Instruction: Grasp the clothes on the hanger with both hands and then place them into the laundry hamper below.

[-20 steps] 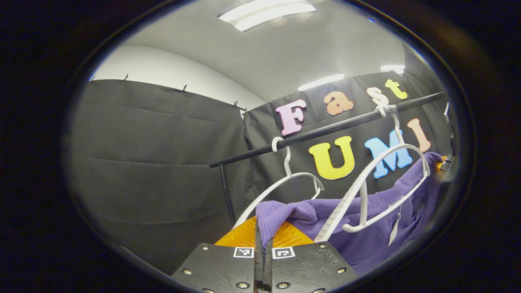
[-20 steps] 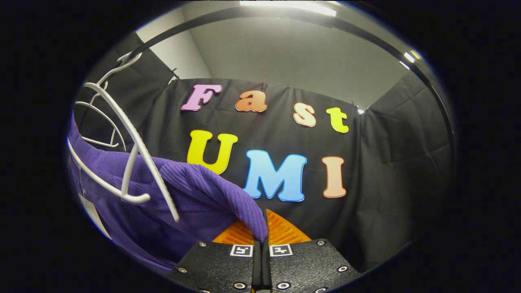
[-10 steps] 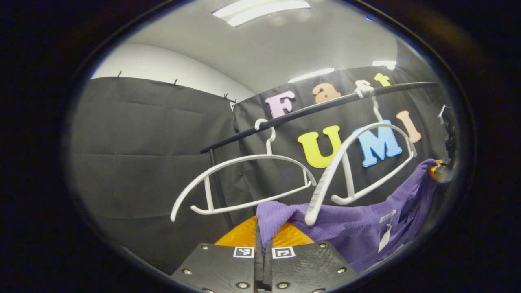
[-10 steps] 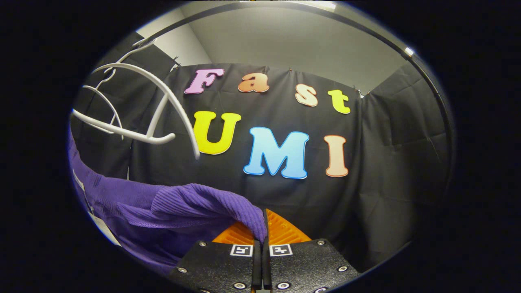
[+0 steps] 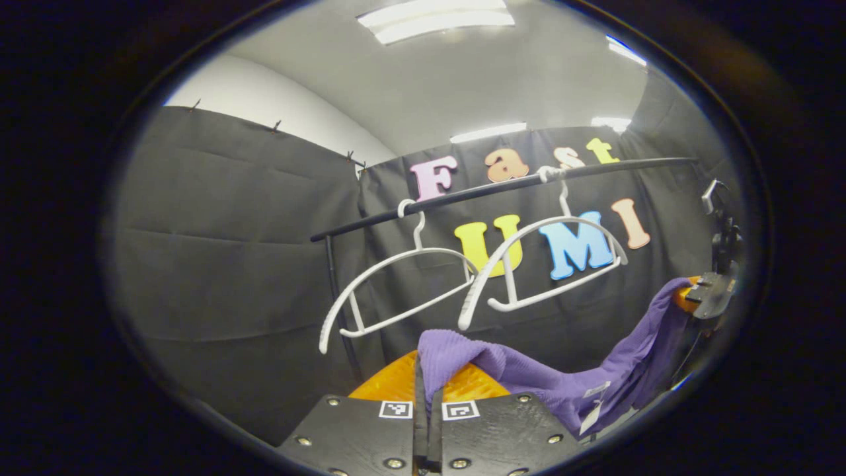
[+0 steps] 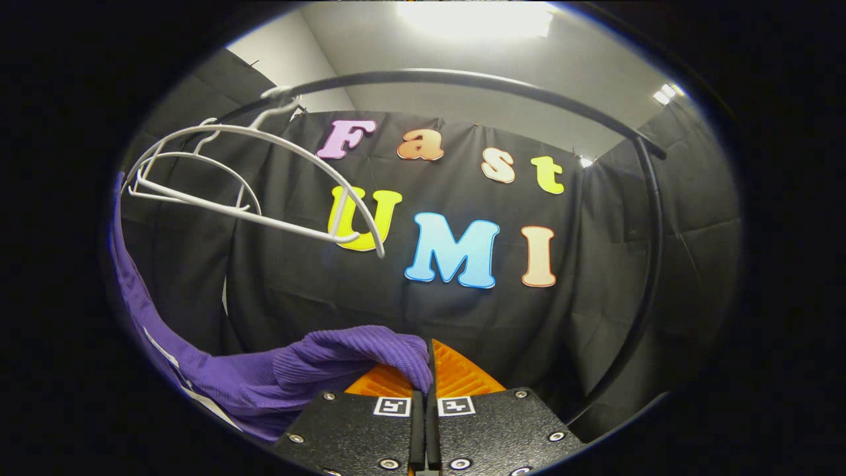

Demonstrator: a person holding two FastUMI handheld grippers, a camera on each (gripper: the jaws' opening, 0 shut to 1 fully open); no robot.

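Hanging in a slack sling between the two grippers, the purple garment (image 5: 522, 373) is a ribbed knit with a pale tag dangling near its lower fold. It is off the hangers and lies below them. In the left gripper view, one bunched end of it is pinched between the left gripper (image 5: 428, 387), whose jaws are clamped together on the cloth. From there the fabric sags and then rises to the right gripper (image 5: 708, 295) at the far right edge. In the right gripper view, the right gripper (image 6: 428, 377) has its jaws pressed together on another rolled edge of the garment (image 6: 317, 360), which trails off to the left and up along that side. Above the garment, two bare white hangers (image 5: 396, 284) (image 5: 542, 268) hang side by side from a black rail (image 5: 502, 187), tilted, with a black upright post (image 5: 337, 297) at the rail's left end. Ceiling lights (image 5: 436, 12) glow overhead.
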